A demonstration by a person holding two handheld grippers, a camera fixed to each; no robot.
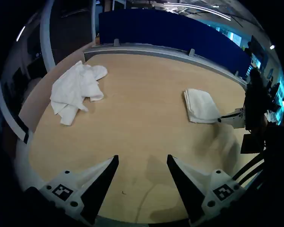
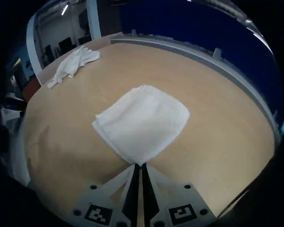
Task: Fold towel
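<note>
A folded white towel (image 2: 142,121) lies flat on the wooden table (image 2: 221,136). In the right gripper view my right gripper (image 2: 141,165) is shut, its fingertips pinching the towel's near corner. The left gripper view shows that same folded towel (image 1: 200,105) at mid right, with the right gripper (image 1: 220,120) at its near corner and a dark-sleeved arm behind it. My left gripper (image 1: 142,157) hovers open over bare table with nothing between its fingers. A second white towel (image 1: 75,90), crumpled, lies at the far left of the table (image 1: 142,113); the right gripper view has this crumpled towel (image 2: 74,62) far off.
A blue partition (image 1: 161,30) with a grey rail runs along the table's far edge, and the same blue partition (image 2: 217,34) closes the right gripper view's far side. Bare wood stretches between the two towels. The table's left edge curves near the crumpled towel.
</note>
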